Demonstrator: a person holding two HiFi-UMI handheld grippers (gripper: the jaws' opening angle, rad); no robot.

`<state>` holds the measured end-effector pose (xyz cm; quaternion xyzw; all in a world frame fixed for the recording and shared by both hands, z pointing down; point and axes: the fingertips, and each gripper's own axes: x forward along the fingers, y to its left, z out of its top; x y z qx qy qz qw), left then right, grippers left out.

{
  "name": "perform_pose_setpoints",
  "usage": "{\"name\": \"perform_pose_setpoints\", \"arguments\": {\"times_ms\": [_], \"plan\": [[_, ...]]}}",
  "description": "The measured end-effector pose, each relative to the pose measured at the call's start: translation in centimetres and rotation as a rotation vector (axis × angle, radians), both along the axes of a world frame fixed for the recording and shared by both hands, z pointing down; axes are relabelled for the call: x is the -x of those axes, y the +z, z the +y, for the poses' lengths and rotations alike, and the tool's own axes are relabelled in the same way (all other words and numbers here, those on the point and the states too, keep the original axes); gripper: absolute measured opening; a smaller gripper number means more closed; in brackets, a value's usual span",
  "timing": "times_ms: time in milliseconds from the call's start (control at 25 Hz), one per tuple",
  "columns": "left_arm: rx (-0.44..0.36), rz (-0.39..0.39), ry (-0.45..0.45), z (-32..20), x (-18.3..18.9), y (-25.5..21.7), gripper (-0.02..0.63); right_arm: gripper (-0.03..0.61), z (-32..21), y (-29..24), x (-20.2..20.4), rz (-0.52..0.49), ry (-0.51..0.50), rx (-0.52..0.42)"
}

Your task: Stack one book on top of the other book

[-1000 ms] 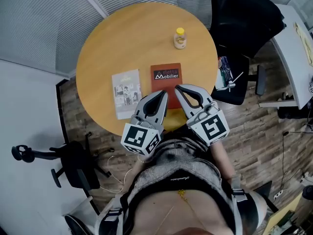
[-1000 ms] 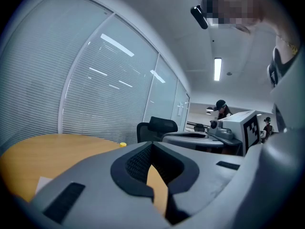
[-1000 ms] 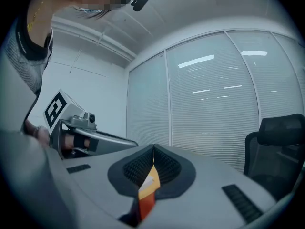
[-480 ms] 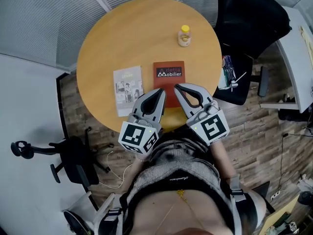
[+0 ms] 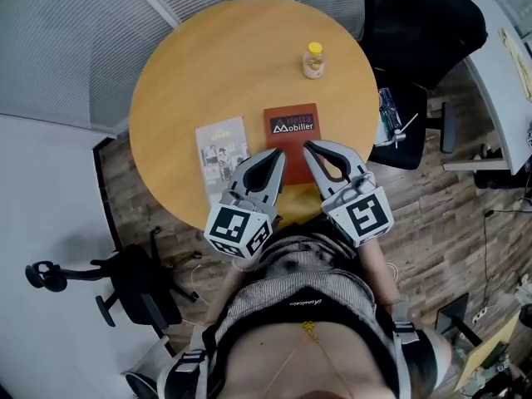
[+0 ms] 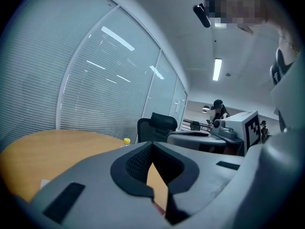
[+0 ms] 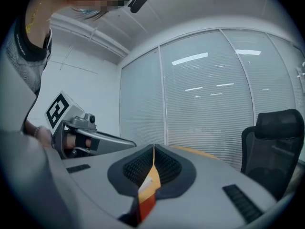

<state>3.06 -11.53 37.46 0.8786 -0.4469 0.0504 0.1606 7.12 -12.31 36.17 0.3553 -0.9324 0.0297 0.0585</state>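
Observation:
Two books lie side by side on the round wooden table [image 5: 208, 73]. The red-orange book [image 5: 291, 135] with a dark title band is on the right, the pale grey-green book [image 5: 220, 152] with comic panels on the left. My left gripper [image 5: 277, 155] hovers over the near edge between the two books, its jaws shut with nothing in them. My right gripper [image 5: 309, 148] hangs over the red book's near right corner, also shut and empty. In the left gripper view the left gripper [image 6: 153, 163] has its tips together; the right gripper [image 7: 153, 149] shows the same in its own view.
A small yellow-capped bottle [image 5: 313, 60] stands on the far right part of the table. A black office chair [image 5: 420, 23] sits beyond the table at the right, another chair [image 5: 125, 281] on the floor at the left. A white desk [image 5: 499, 81] runs along the right edge.
Both grippers have drifted slightly forward toward the books and a little lower. The jaws stayed shut and the books have not moved.

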Motion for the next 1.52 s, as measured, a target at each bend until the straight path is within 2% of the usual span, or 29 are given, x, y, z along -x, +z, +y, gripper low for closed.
{"name": "perform_pose_setpoints", "arguments": {"times_ms": [240, 720, 1040, 1520], "plan": [[-0.007, 0.019, 0.046, -0.1, 0.2, -0.1, 0.021, 0.025, -0.2, -0.1, 0.8, 0.014, 0.027, -0.007], [0.007, 0.017, 0.065, -0.4, 0.9, 0.4, 0.021, 0.025, -0.1, 0.4, 1.9, 0.05, 0.014, -0.004], [0.022, 0.015, 0.069, -0.8, 0.7, 1.0, 0.021, 0.025, -0.2, 1.6, 1.6, 0.098, 0.023, 0.041], [0.103, -0.008, 0.031, -1.9, 1.4, 6.5, 0.021, 0.025, -1.4, 6.1, 1.0, 0.143, 0.084, 0.123]]}}
